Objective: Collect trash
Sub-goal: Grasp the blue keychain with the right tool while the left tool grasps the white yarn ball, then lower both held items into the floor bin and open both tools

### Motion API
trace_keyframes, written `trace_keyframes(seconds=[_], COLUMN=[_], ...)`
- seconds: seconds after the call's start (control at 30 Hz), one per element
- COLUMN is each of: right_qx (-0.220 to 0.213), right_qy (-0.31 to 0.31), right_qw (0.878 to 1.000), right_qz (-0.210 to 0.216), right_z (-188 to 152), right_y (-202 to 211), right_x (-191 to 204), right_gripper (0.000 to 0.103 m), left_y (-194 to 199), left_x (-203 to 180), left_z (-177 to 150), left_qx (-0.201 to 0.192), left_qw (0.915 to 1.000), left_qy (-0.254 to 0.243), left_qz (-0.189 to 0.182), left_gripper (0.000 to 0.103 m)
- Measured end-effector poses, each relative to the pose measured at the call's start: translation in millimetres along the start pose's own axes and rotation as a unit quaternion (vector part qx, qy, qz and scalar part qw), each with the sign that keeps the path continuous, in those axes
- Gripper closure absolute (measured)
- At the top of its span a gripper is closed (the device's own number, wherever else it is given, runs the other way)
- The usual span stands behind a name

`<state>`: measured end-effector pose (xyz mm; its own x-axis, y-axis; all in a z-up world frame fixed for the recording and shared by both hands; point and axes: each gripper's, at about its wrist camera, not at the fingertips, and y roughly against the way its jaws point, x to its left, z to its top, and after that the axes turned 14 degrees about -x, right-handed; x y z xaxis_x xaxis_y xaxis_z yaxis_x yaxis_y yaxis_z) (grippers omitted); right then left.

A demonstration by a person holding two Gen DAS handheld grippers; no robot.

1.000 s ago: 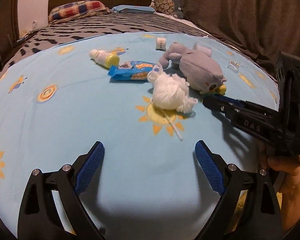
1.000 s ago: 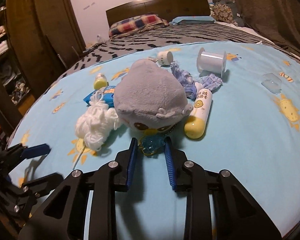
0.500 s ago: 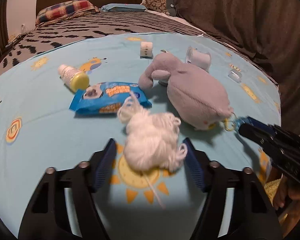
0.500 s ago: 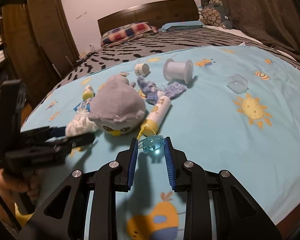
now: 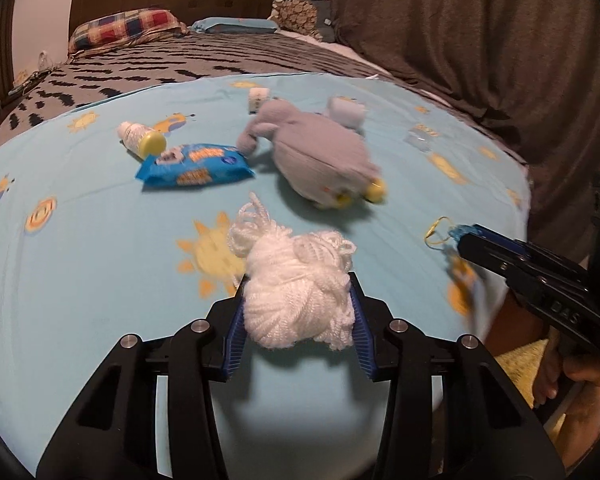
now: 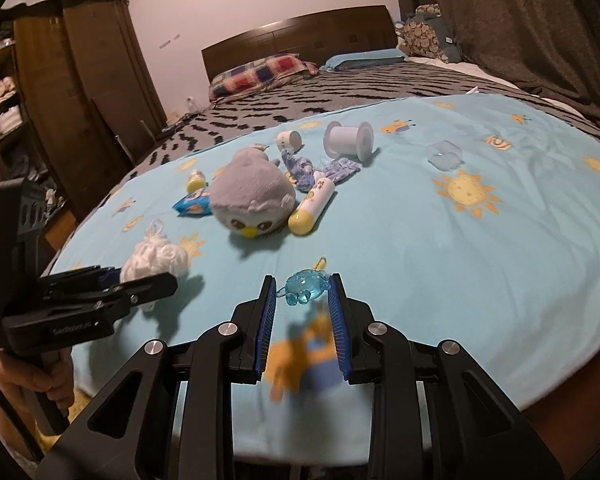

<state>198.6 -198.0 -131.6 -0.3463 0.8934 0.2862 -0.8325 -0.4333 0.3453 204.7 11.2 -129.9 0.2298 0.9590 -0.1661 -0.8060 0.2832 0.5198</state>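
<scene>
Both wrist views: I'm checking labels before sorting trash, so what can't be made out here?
- Blue packet: print motion-blurred in left view; mostly hidden behind plush toy in right view.
- Yellow-capped tube: lettering too small.
- Any trash bin: none in either view.
- Yarn ball: underside hidden by left hand-held gripper.

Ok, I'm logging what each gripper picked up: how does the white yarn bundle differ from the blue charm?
The white yarn bundle is soft, fluffy and opaque, bulging past the left gripper; the blue charm is hard-looking, translucent and far smaller, sitting at the tips of the right gripper. The charm has a yellow loop; the yarn trails loose strands. Both are clamped between blue pads.
</scene>
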Motion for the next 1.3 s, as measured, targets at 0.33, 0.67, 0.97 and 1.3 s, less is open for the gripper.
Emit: trace_keyframes(seconds=[0.33, 0.67, 0.97, 1.3], right_qx=[0.023, 0.08, 0.143, 0.195], right_qy=[-0.003, 0.0, -0.009, -0.029], right_qw=[1.0, 0.996, 0.988, 0.979], right_qz=[-0.01, -0.033, -0.049, -0.047], right_z=[-39, -96, -148, -183], right_y=[58, 74, 54, 29], right_x=[0, -1, -7, -14], right_gripper=[0.075, 0.075, 0.075, 0.074], left_y=[55, 60, 32, -5], left_x=[-55, -80, -78, -80], left_z=[-56, -130, -191, -229], left_qx=[0.0, 0.047, 0.109, 0.18], left_qw=[0.9997, 0.9983, 0.9938, 0.9831], left_qy=[-0.01, -0.011, 0.008, 0.019], left_qz=[-0.022, -0.033, -0.019, -0.026], left_gripper=[0.06, 0.06, 0.06, 0.06])
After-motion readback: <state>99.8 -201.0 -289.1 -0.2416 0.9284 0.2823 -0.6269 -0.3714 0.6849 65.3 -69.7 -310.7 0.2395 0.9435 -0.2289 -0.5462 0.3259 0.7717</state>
